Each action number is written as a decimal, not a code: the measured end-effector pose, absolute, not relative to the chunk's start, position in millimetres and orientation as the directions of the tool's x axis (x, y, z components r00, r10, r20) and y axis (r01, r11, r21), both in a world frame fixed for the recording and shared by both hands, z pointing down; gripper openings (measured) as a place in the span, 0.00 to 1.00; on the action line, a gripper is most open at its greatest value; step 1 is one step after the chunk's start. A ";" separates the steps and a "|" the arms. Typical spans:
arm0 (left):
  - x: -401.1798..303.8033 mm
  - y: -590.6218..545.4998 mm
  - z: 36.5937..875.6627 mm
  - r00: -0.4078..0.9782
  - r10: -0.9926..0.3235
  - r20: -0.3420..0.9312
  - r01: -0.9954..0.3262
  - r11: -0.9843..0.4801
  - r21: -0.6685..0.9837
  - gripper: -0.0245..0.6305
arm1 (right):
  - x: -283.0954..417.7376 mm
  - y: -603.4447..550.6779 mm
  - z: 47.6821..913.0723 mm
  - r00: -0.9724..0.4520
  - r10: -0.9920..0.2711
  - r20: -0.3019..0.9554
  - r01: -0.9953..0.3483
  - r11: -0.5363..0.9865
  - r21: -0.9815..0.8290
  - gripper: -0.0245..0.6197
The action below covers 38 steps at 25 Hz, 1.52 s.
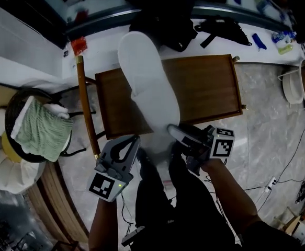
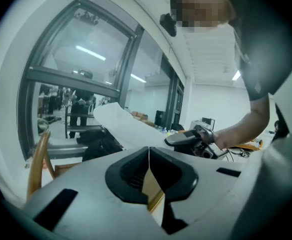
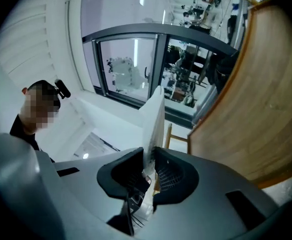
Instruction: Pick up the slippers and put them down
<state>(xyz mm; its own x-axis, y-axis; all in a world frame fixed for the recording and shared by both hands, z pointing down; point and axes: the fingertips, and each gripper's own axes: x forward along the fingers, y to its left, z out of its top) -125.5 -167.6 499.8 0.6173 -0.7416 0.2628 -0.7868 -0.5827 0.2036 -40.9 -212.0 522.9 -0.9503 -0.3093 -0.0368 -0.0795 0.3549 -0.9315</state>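
A long white slipper (image 1: 147,85) hangs in the air over the wooden chair seat (image 1: 207,93), its toe end pointing away from me. My right gripper (image 1: 177,134) is shut on its near end. In the right gripper view the slipper (image 3: 155,121) stands edge-on between the pads, with the gripper (image 3: 151,166) clamped on it. My left gripper (image 1: 133,143) hovers just left of the slipper's near end, shut, with nothing in it. In the left gripper view its jaws (image 2: 149,156) meet, and the slipper (image 2: 123,126) and right gripper (image 2: 193,140) show beyond them.
A round stool with a folded green towel (image 1: 40,129) stands at the left. A black bag (image 1: 168,14) lies beyond the chair by the window frame. A white basin (image 1: 292,88) and loose cables (image 1: 304,187) are on the marble floor at the right.
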 end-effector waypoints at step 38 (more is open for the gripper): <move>-134.7 -97.6 160.5 0.655 -0.752 0.067 -0.735 -0.655 -0.176 0.06 | -25.7 -133.8 155.5 -0.897 -0.143 -0.419 0.114 0.840 -0.530 0.14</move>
<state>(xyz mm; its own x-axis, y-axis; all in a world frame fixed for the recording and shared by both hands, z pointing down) -134.7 -97.6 160.5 0.6552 -0.7524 0.0674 -0.7345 -0.6554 -0.1756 -25.7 -133.8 155.5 -0.8965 -0.1432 -0.4192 0.1138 0.8401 -0.5304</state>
